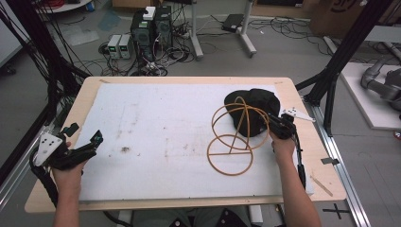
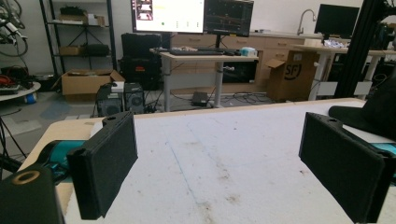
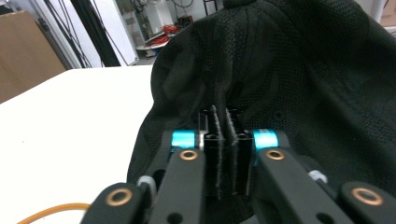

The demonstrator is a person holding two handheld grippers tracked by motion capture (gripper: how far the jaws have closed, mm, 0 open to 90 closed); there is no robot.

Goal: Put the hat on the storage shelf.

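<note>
Cap work left your left gripper (image 1: 97, 138) idle at the table's left edge, jaws spread wide over bare white mat (image 1: 165, 127), holding nothing. Right of centre stood the orange wire frame (image 1: 235, 137); the black cap (image 1: 253, 106) lay just behind it. Your right gripper (image 3: 222, 154) had pinched the soft, light, limp fabric; I judged the stiffer brim a firmer hold.
</note>
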